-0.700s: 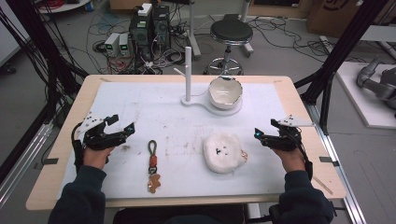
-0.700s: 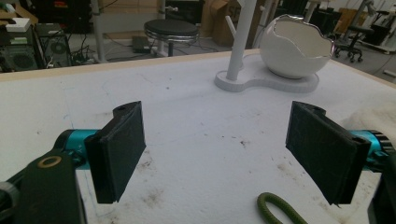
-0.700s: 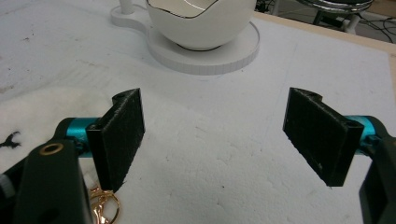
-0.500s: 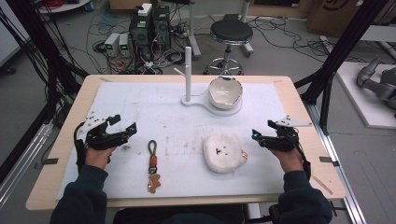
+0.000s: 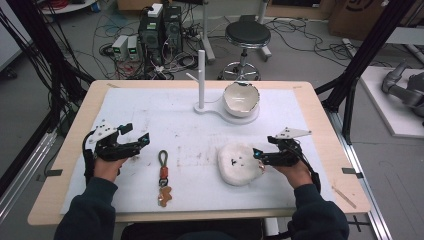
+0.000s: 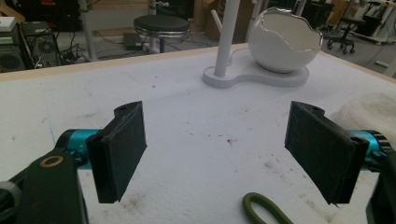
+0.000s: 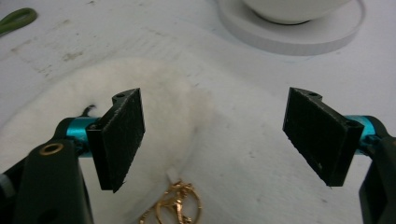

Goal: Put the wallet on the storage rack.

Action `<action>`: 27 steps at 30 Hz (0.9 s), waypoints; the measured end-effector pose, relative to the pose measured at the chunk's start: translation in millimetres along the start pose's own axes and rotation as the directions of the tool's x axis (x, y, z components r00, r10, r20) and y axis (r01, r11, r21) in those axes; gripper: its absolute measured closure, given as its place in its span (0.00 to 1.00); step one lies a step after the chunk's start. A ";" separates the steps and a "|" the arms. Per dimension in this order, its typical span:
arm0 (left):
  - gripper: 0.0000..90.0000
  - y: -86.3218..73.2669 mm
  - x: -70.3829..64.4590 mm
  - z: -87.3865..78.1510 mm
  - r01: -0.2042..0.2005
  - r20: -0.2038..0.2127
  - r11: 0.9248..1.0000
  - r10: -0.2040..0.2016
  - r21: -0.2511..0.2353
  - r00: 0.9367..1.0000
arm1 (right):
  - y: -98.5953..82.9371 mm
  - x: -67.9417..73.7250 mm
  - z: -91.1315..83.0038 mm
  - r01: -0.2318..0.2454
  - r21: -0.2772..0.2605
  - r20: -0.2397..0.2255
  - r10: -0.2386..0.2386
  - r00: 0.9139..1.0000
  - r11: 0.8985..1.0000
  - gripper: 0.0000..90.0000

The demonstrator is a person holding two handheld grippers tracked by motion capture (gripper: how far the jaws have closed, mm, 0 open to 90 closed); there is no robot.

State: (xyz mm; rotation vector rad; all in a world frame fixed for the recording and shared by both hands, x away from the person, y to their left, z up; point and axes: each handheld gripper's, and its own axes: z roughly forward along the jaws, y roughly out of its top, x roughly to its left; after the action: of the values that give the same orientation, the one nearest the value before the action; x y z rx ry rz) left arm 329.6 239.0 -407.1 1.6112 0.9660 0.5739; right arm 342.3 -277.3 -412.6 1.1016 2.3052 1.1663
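Fluffy white plush [image 5: 240,164] lies on the mat, untouched, with the right gripper [image 5: 258,156] at its edge, jaws wide. Left gripper [image 5: 141,140], also wide, hovers near the keychain [image 5: 163,176]. No grasp yet; everything remains.

Green loop [image 6: 267,210] cut off below

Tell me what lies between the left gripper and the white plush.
In the high view, a keychain with a green loop lies on the mat between the left gripper and the white plush; the rest is bare mat.
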 end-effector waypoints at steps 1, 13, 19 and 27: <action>0.23 0.3 -1.0 0.5 -0.004 0.000 1.000 0.004 0.001 1.000 | 0.0 2.5 3.3 0.004 0.015 -0.011 -0.003 1.000 1.000 0.23; 0.26 -0.7 -6.8 6.3 -0.004 0.022 0.999 0.003 0.032 1.000 | -4.6 9.2 34.3 0.019 0.217 -0.157 0.015 0.987 0.976 0.68; 0.31 0.8 -14.4 13.9 0.001 0.088 0.998 -0.007 0.069 0.996 | 1.0 16.4 25.7 0.149 0.130 -0.174 -0.126 0.977 0.980 0.90; 0.32 14.3 -38.8 47.5 -0.003 0.240 0.991 -0.029 0.132 0.970 | 10.9 24.8 12.8 0.227 -0.041 -0.207 -0.231 0.951 0.973 0.91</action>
State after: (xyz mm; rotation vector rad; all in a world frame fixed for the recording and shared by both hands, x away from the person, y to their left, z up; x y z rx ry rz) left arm 349.8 179.6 -401.2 1.7444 0.8458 0.3001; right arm 339.1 -247.6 -410.6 0.7080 2.4953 1.2588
